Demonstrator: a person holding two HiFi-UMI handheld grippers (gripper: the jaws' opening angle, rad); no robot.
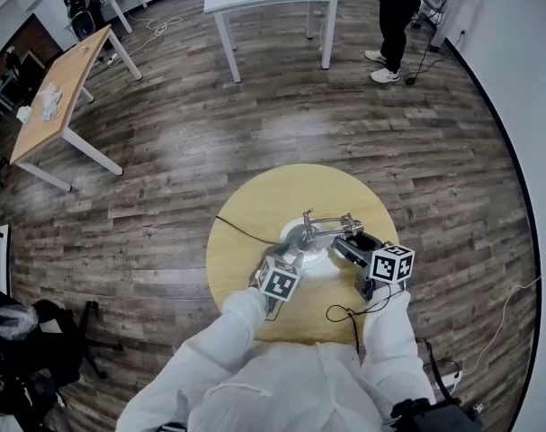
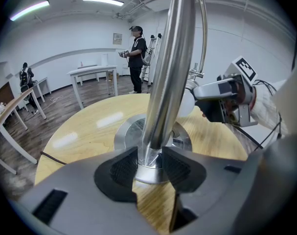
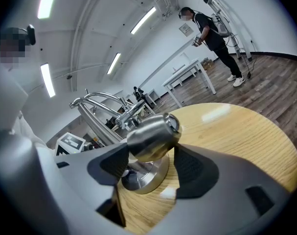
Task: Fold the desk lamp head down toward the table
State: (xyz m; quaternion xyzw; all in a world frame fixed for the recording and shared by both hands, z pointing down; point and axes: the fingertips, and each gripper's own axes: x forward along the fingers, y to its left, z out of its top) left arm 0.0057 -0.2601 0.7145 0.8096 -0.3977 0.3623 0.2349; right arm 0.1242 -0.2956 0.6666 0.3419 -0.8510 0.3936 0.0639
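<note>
Two holds: left gripper clamps lamp pole, right gripper clamps lamp head (chrome).

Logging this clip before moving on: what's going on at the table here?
A person works on a chrome desk lamp on the round wooden table with two handheld grippers. The left gripper is clamped on the lamp stem just above the lamp base. The right gripper grips the lamp head, which sits low, close over the base.

The left gripper clamps the lamp pole just above its base. The right gripper is at the lamp head.
</note>
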